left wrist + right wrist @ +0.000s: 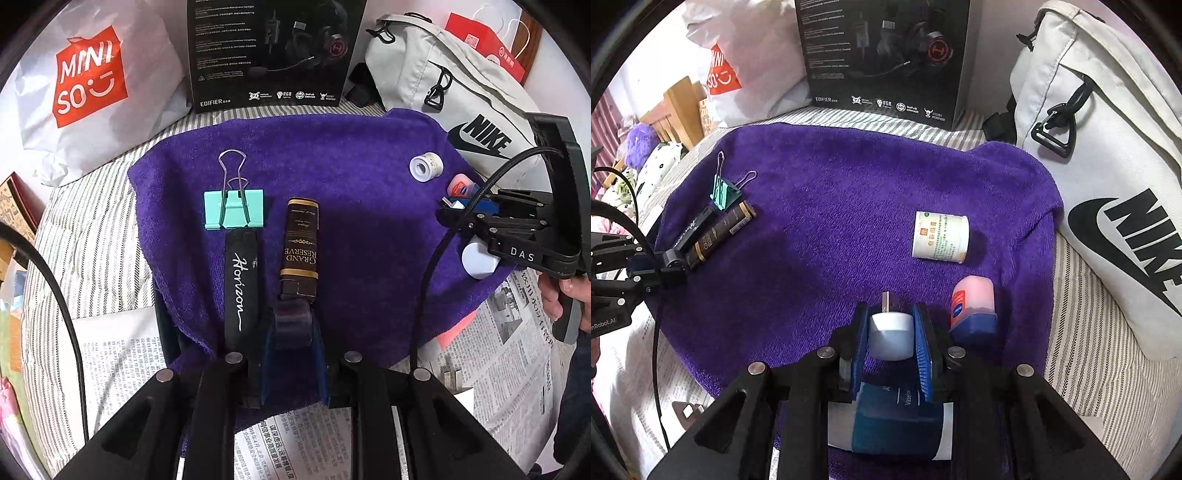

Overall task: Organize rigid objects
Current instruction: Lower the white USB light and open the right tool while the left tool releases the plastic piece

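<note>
A purple towel [351, 177] holds the objects. At its left lie a mint binder clip [234, 212], a black Horizon case [242, 288] and a brown Grand Reserve tube [300, 243]. My left gripper [291, 325] sits just behind the tube's near end, its jaws slightly apart around nothing that I can see. My right gripper [891, 325] is shut on a white charger plug [891, 334], prongs forward. Beside it stand a pink Vaseline jar [973, 306] and a white cream jar [940, 236]. A blue Vaseline box [894, 424] lies under the right gripper.
A black Edifier headset box [273, 51] stands at the back. A Miniso bag [88, 85] is at back left and a white Nike bag [1108, 184] at right. Newspaper [517, 332] covers the striped bedding in front.
</note>
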### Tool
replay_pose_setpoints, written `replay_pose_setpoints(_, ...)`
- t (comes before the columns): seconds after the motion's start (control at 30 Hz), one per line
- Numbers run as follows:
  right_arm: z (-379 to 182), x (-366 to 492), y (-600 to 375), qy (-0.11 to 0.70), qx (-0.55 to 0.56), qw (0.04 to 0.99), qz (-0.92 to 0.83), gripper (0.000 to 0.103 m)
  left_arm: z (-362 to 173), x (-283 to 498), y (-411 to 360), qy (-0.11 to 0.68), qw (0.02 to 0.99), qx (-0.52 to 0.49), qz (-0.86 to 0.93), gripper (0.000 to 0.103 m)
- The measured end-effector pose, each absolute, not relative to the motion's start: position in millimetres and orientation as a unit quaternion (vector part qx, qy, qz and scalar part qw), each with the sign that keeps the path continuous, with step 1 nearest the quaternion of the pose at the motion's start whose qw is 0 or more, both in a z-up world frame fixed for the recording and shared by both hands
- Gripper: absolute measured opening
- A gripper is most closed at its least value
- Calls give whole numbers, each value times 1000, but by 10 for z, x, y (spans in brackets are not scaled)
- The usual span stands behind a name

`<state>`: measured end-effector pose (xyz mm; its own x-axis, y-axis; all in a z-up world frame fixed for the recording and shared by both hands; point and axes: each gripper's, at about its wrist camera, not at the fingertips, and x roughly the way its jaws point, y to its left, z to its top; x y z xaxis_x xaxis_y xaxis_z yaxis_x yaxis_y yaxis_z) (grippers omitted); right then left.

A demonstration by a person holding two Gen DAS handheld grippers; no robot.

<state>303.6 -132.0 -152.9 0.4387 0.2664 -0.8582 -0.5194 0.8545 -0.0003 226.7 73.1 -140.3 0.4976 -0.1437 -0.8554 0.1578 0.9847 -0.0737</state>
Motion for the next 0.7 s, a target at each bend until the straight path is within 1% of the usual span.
replay_pose_setpoints(0.03, -1531, 3035, -1315, 476, -132, 837, 236, 30, -1398, 2258, 733, 492, 866, 7, -87, 20)
replay_pose_setpoints(0.1, -1533, 3033, -1299, 479, -127, 834, 243, 47, -1387, 2236, 744, 490, 868, 6, -86, 22)
replay_pose_setpoints(0.17, -1541, 3025, -1285, 479, -129, 836, 236, 60, -1374, 2212, 761, 488, 869, 7, -81, 27)
replay_pose_setpoints(0.3, -1538, 3022, -1305, 478, -126, 839, 228, 60, -1350, 2168, 797, 482, 872, -5, -84, 29)
replay_pose_setpoints(0.33, -1534, 3018, -1313, 478, -125, 840, 226, 60, -1336, 2139, 811, 478, 874, -7, -84, 31)
replay_pose_setpoints(0.5, -1478, 2946, -1353, 472, -126, 845, 219, 60, -1283, 2034, 816, 464, 883, -11, -74, 46)
replay_pose_setpoints(0.53, -1465, 2931, -1366, 471, -124, 846, 217, 60, -1272, 2014, 814, 462, 885, -7, -65, 56)
replay_pose_setpoints(0.57, -1451, 2910, -1381, 470, -123, 847, 216, 60, -1254, 1984, 805, 456, 888, 2, -50, 62)
replay_pose_setpoints(0.7, -1356, 2798, -1448, 459, -124, 856, 206, 60, -1214, 1910, 803, 447, 893, 8, -43, 62)
